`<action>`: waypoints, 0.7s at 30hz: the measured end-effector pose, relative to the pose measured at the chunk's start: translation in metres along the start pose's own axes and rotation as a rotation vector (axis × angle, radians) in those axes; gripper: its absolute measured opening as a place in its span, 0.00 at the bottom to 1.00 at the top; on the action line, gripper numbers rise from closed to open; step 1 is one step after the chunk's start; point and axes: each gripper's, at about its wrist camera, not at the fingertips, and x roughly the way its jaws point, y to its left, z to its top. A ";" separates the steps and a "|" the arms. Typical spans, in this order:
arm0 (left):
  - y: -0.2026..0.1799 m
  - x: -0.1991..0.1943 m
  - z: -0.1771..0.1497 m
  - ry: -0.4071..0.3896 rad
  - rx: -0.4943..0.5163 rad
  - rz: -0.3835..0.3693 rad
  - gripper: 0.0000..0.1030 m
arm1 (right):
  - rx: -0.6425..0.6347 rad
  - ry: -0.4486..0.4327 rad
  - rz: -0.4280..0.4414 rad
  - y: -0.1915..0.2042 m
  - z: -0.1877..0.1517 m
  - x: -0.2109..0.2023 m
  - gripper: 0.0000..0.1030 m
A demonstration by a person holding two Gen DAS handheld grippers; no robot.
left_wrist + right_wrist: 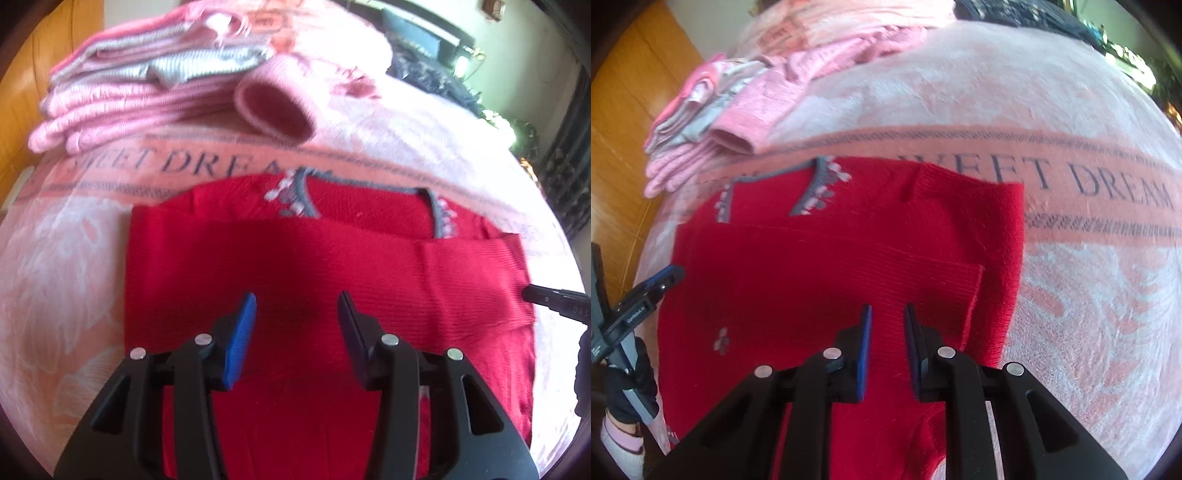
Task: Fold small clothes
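Observation:
A red knitted sweater [332, 266] with a grey-trimmed neckline lies flat on the pink "SWEET DREAM" blanket [74, 266], its sleeves folded across the body. My left gripper [298, 306] hovers over the sweater's middle, open, with nothing between its fingers. In the right wrist view the same sweater [812, 266] fills the centre, a folded sleeve cuff [945, 291] lying on top. My right gripper [887, 314] is above that sleeve, narrowly open and holding nothing. The left gripper [661, 282] shows at the sweater's left edge, held by a gloved hand [628, 387].
A pile of folded pink and grey clothes [147, 92] sits at the far left of the blanket, also seen as the pink pile [713, 122]. A wooden surface [624, 110] lies beyond the blanket's left edge. Dark clutter [436, 62] stands at the back right.

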 end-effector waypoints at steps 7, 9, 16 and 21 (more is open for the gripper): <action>0.026 0.022 -0.011 0.042 -0.114 -0.068 0.47 | 0.088 0.027 0.054 -0.026 -0.005 0.022 0.13; 0.022 0.023 -0.011 0.042 -0.106 -0.055 0.48 | 0.124 0.030 0.078 -0.032 -0.005 0.023 0.13; 0.029 -0.025 -0.023 0.067 -0.101 -0.069 0.47 | 0.134 -0.065 0.188 -0.035 -0.033 -0.041 0.27; 0.049 -0.089 -0.087 0.114 -0.022 -0.070 0.56 | 0.035 -0.081 0.147 -0.019 -0.111 -0.095 0.31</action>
